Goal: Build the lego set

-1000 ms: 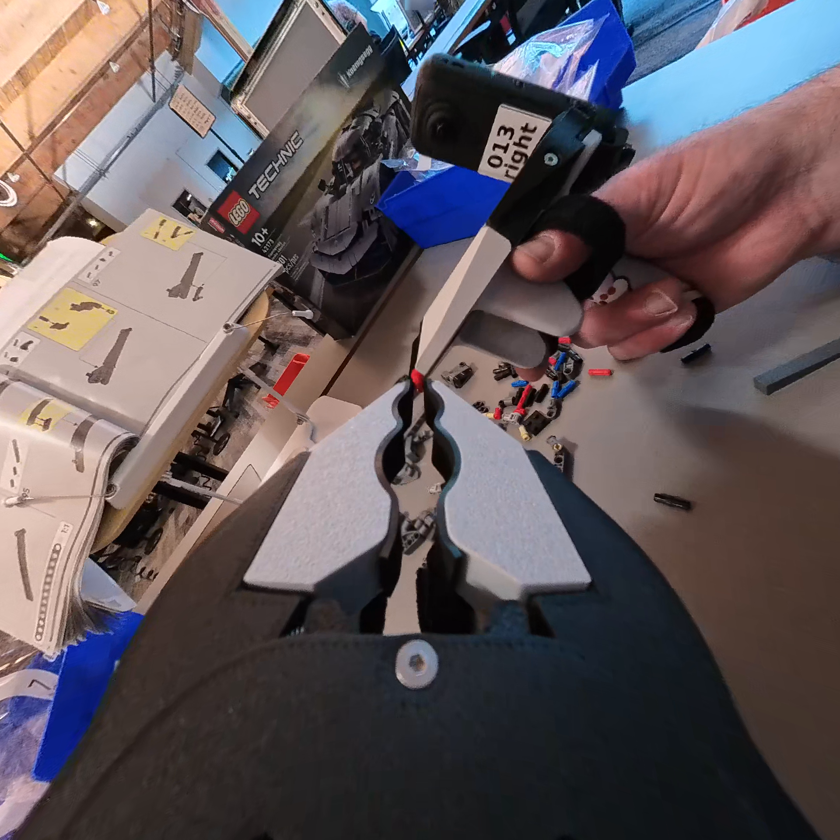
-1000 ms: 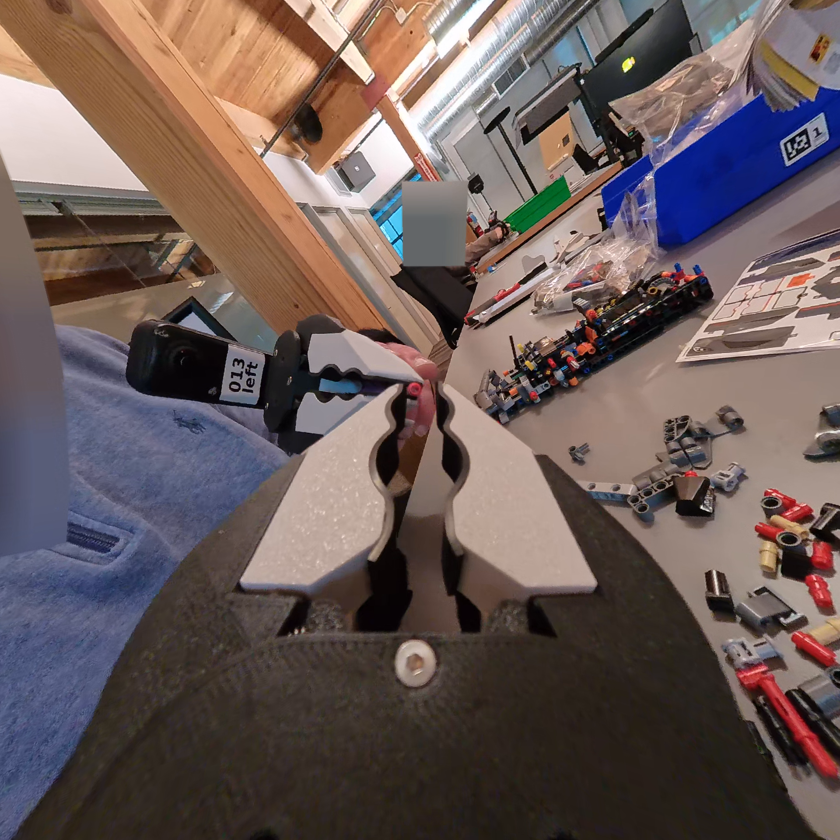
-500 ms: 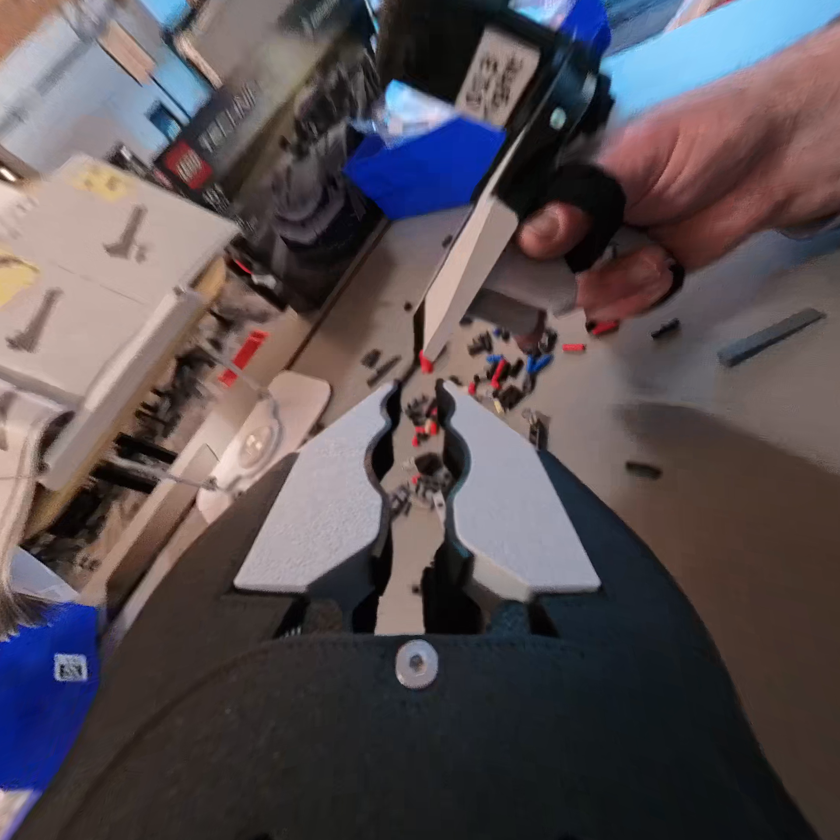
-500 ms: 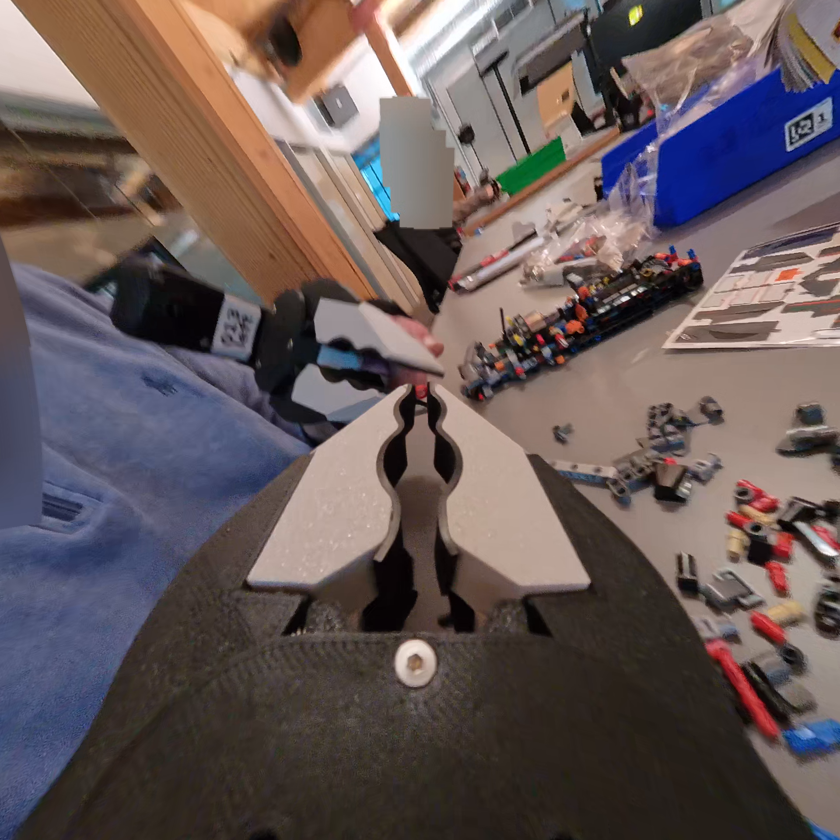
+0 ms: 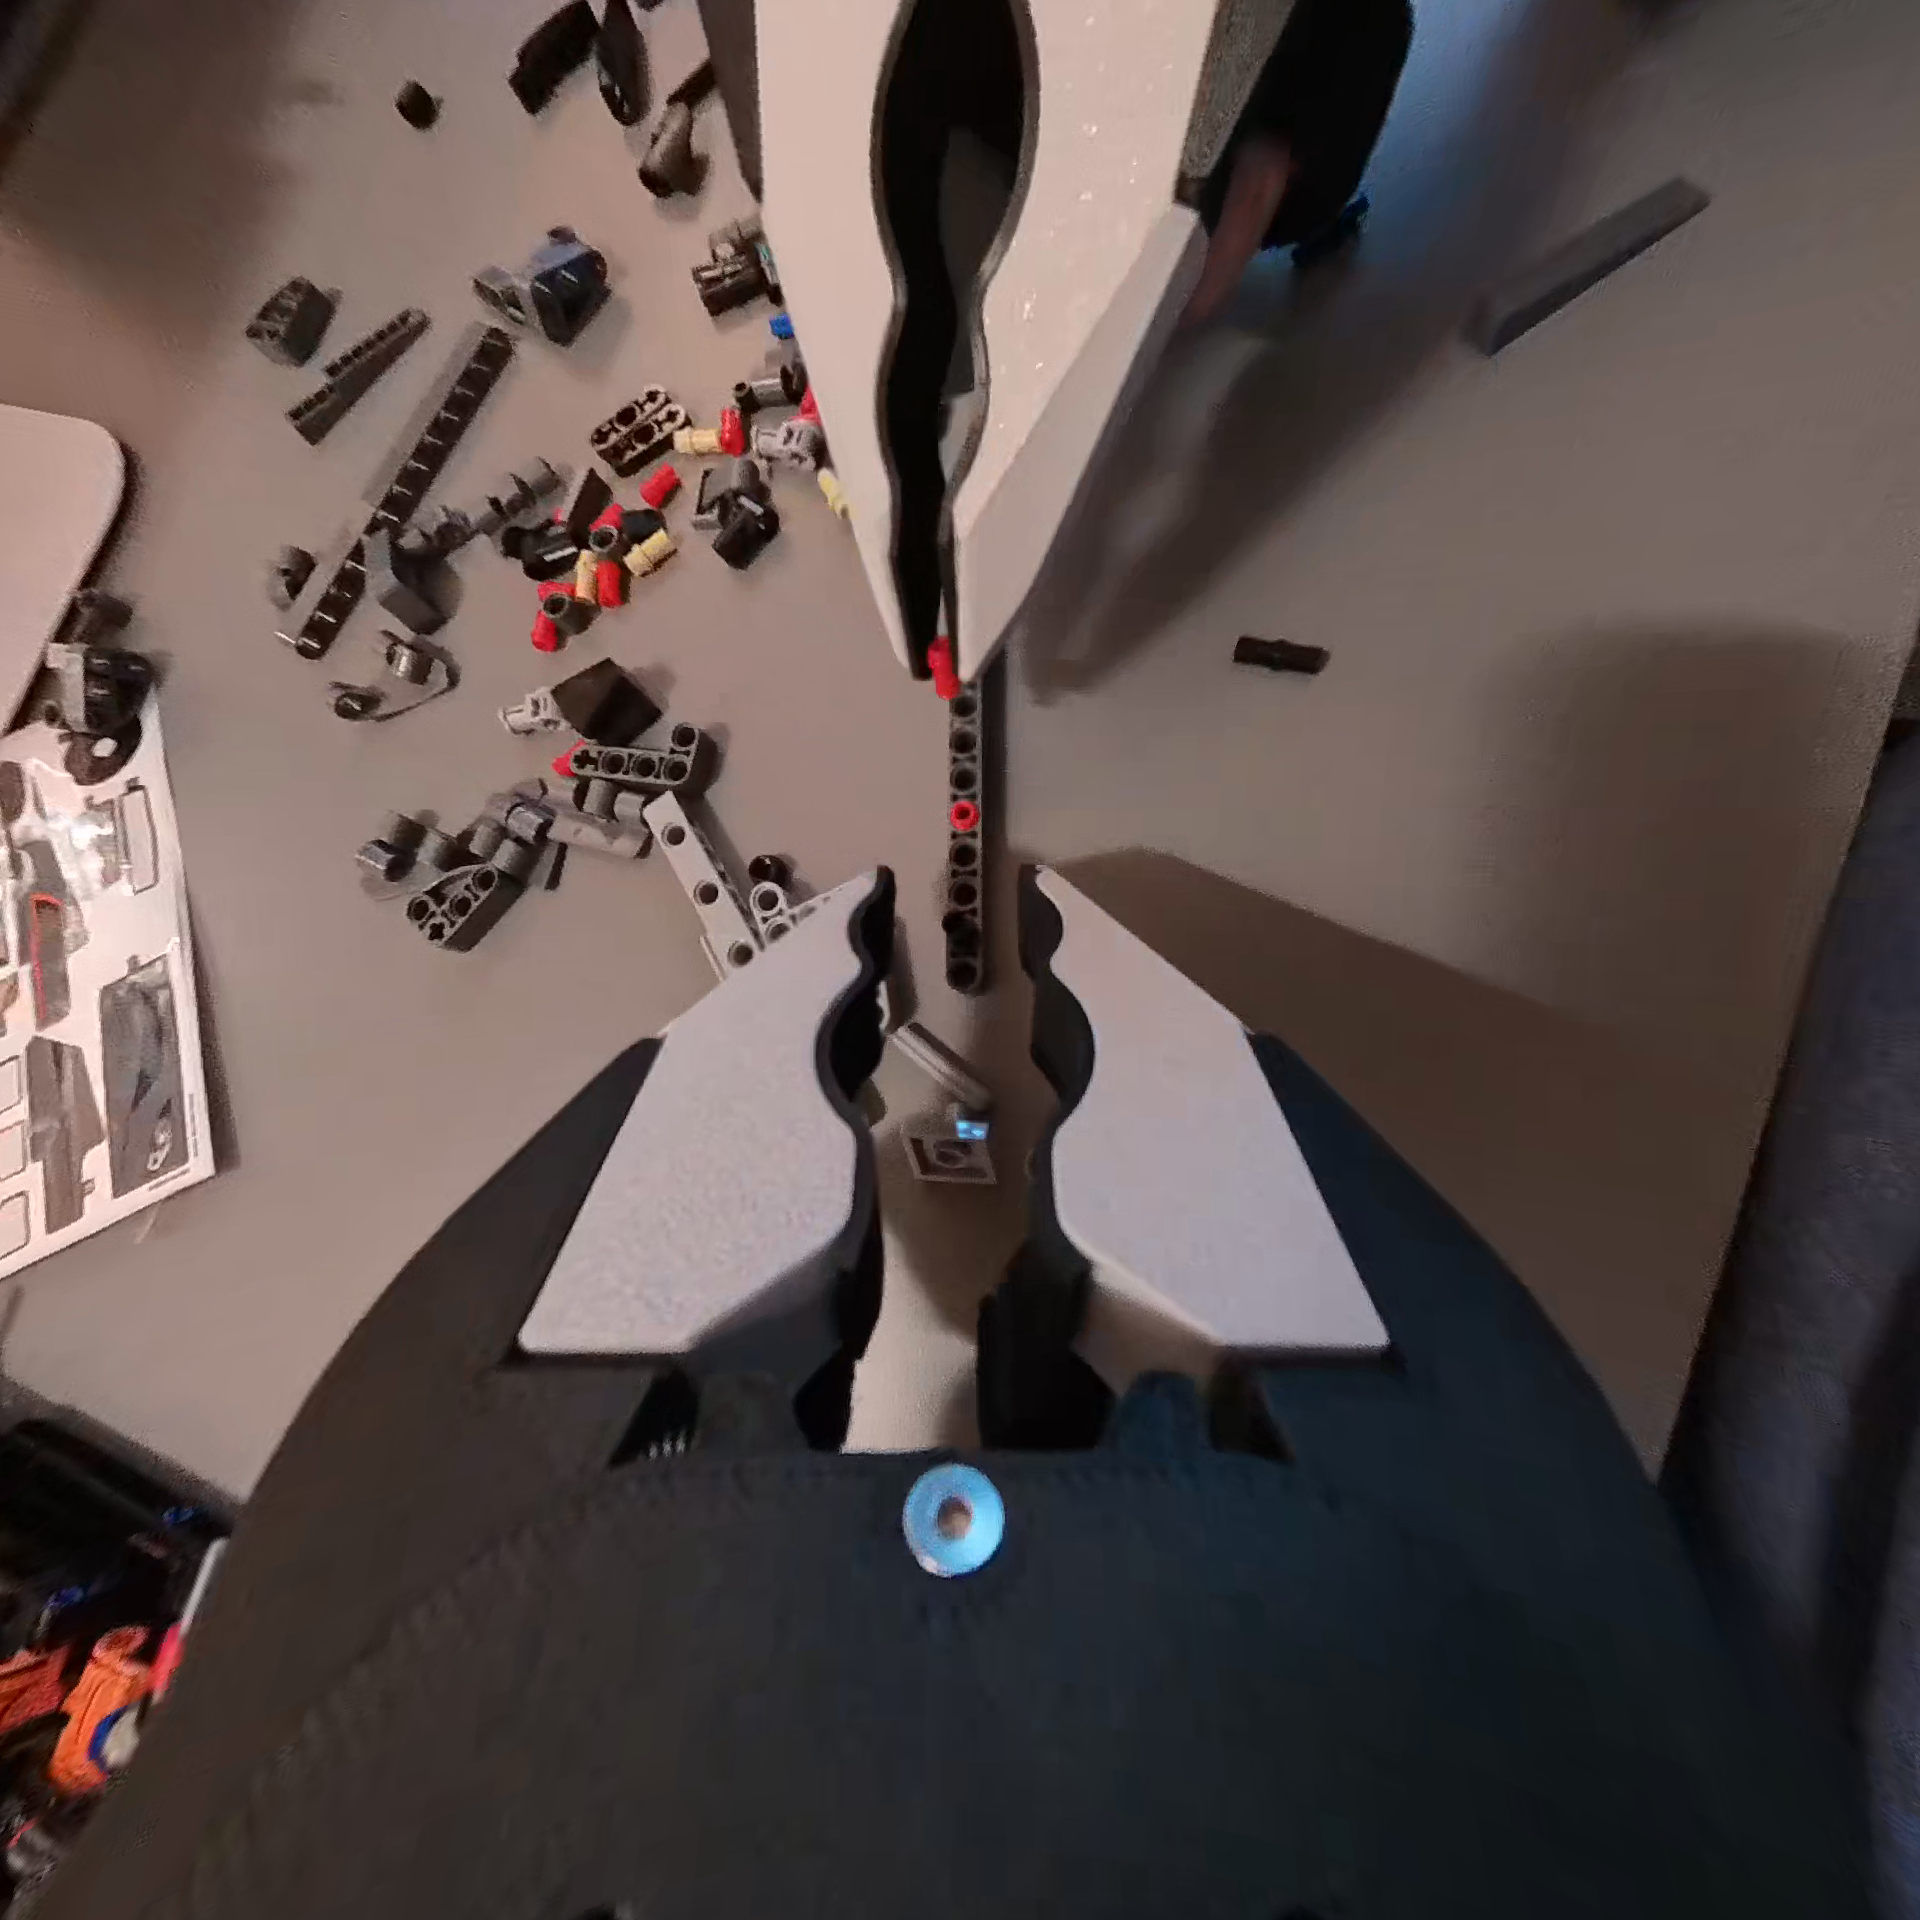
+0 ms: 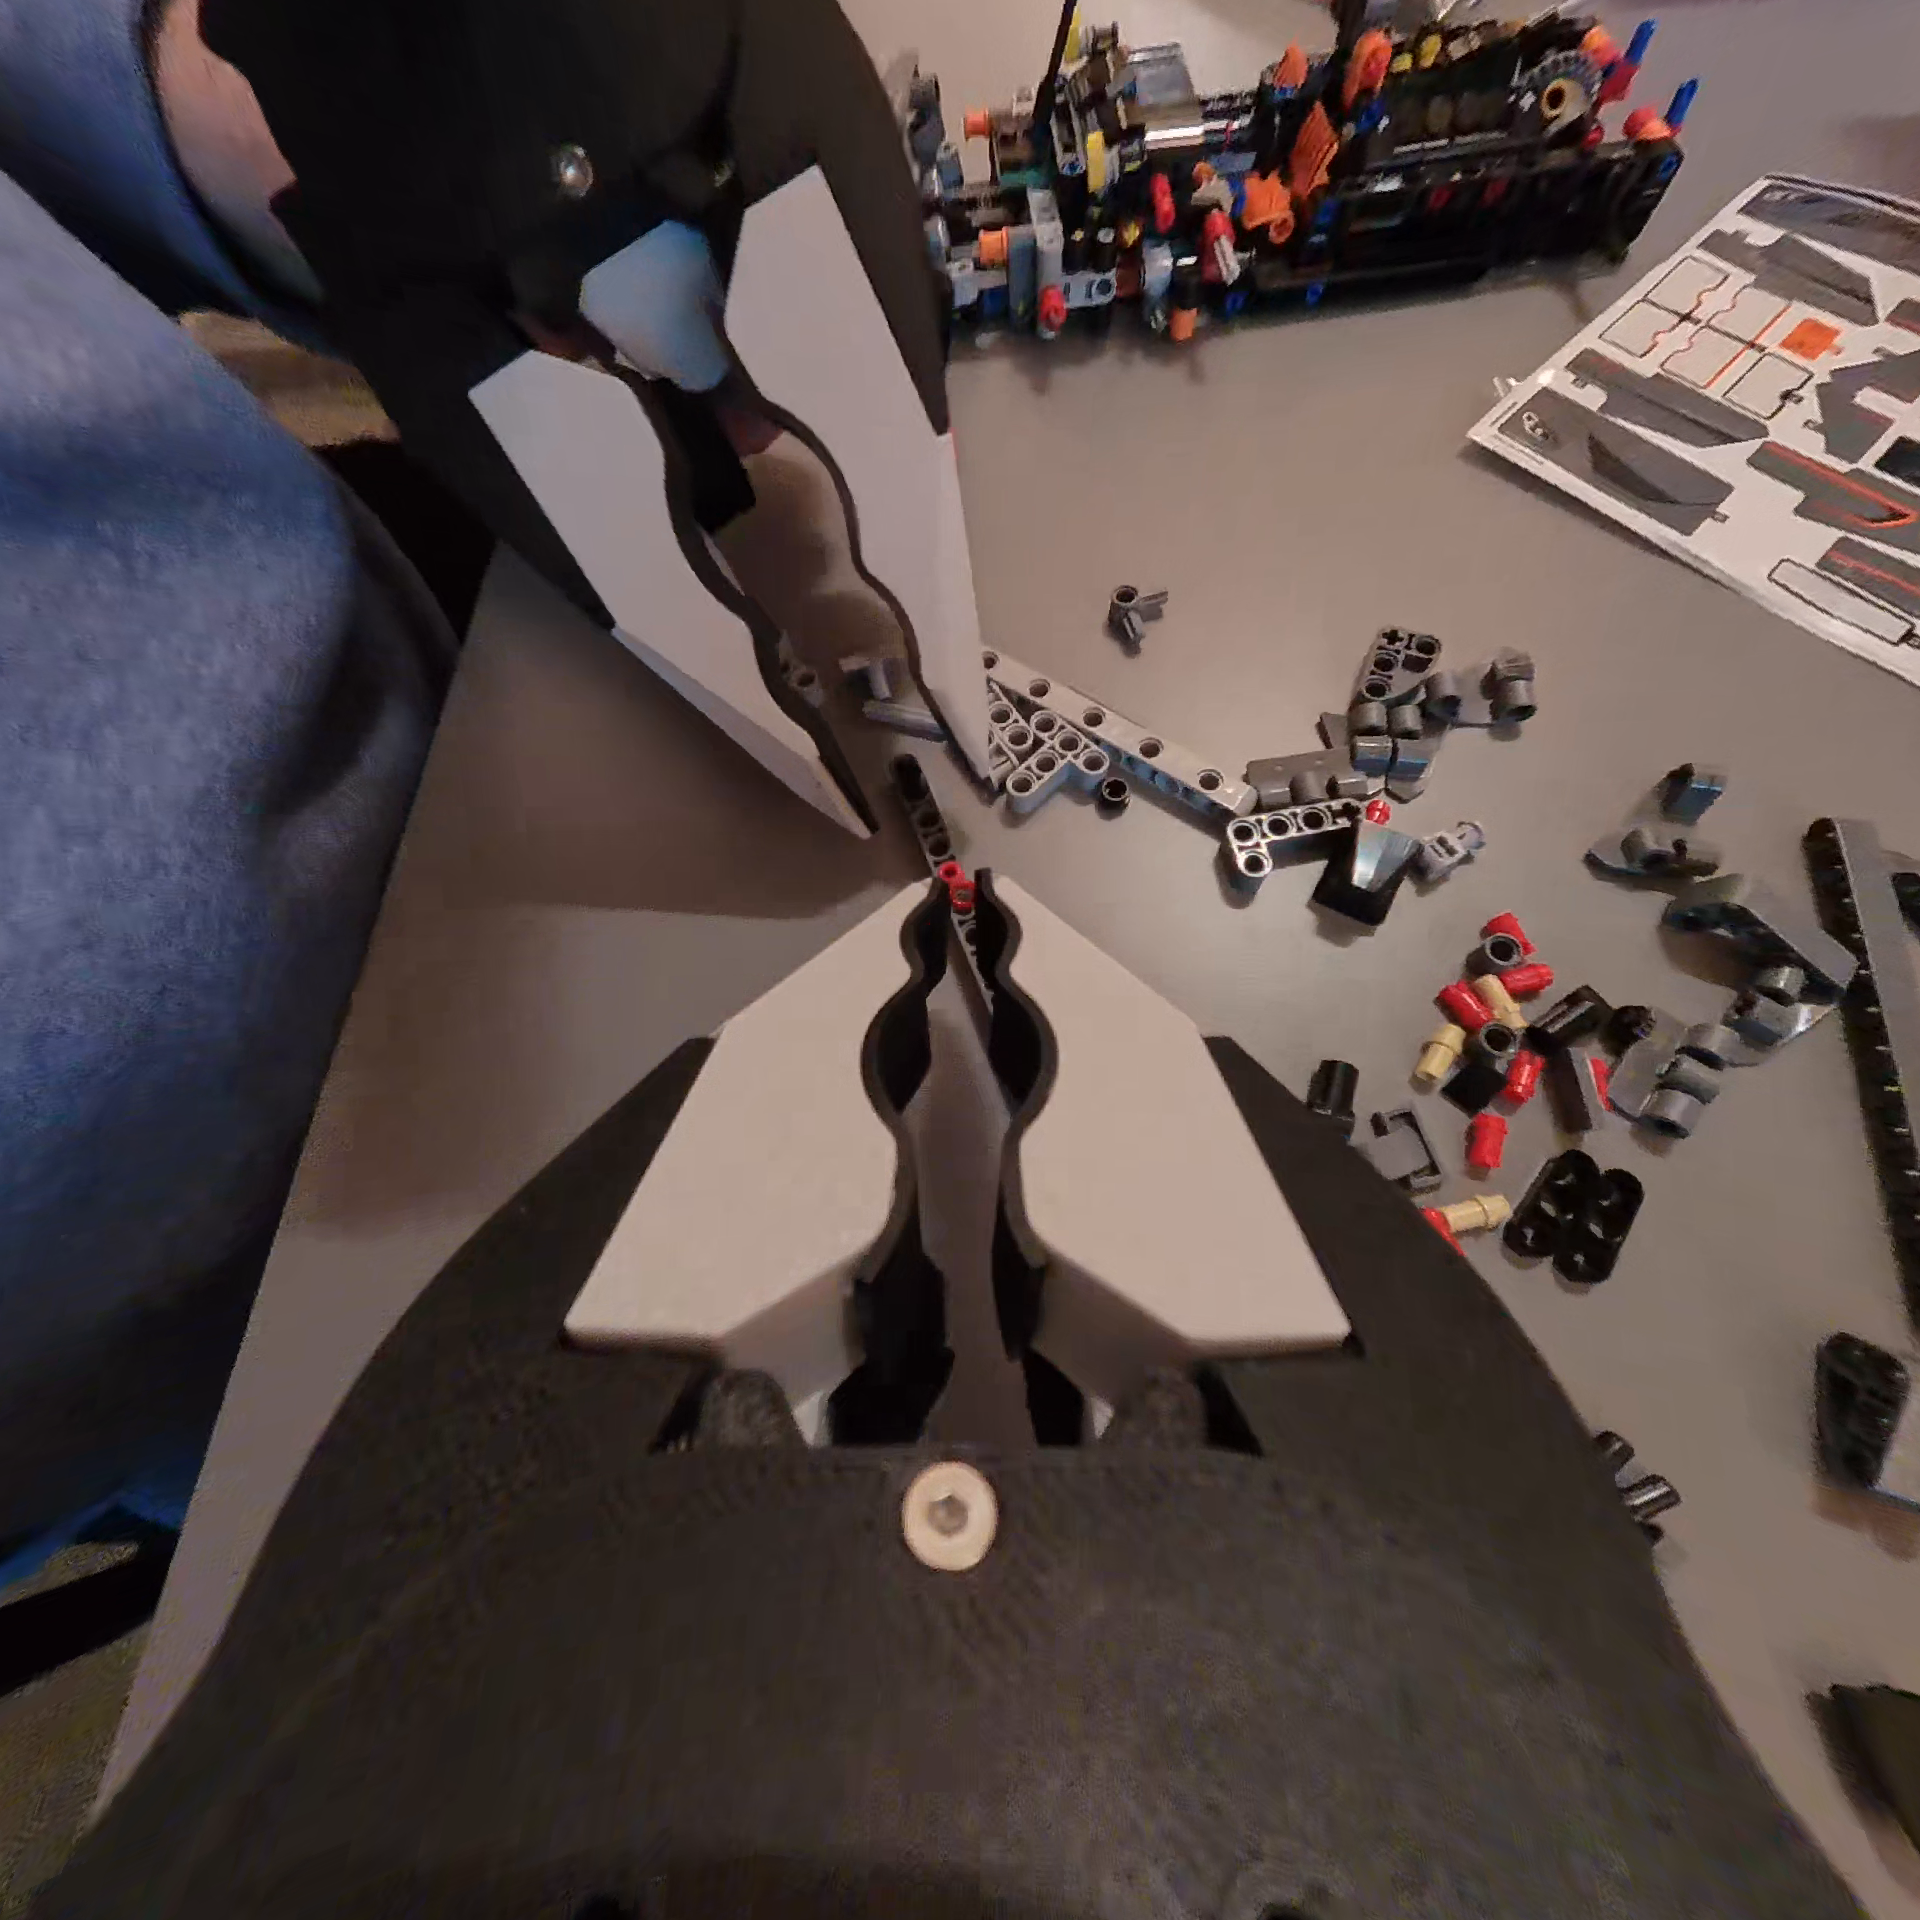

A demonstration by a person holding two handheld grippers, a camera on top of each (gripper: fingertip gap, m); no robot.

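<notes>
R gripper [image 5: 940, 660]: fingers brought together on a small red pin [image 5: 941, 665], held at the tips; tips lowered just above the far end of the black beam.
R gripper, own view [image 6: 956, 883]: red pin [image 6: 955, 885] seen pinched betw. the tips, right over the beam [image 6: 925, 816].
L gripper [image 5: 956, 894]: fingers apart, nothing held; near end of the beam seen lying betw. the tips.
L gripper, R view [image 6: 914, 790]: fingers spread; one tip down at the counter beside the beam's end, other tip by the light grey beam [image 6: 1132, 753].
Black beam [image 5: 964, 847]: long Technic beam w/ a row of holes, flat on the counter [image 5: 1455, 810]; one red pin [image 5: 963, 812] already seated in a hole near mid-length.
Loose parts [image 5: 582, 561]: black, grey, red and tan pieces scattered on the counter, L of the beam in the L view.
Sticker sheet [image 5: 94, 987]: flat on the counter at the L edge; in R view [image 6: 1756, 416] at upper R.
Partial build [image 6: 1288, 197]: long multicolour assembly at the far side of the counter, well apart from the beam.
Person: blue sleeve [image 6: 156, 727] along the L edge of the R view.
</notes>
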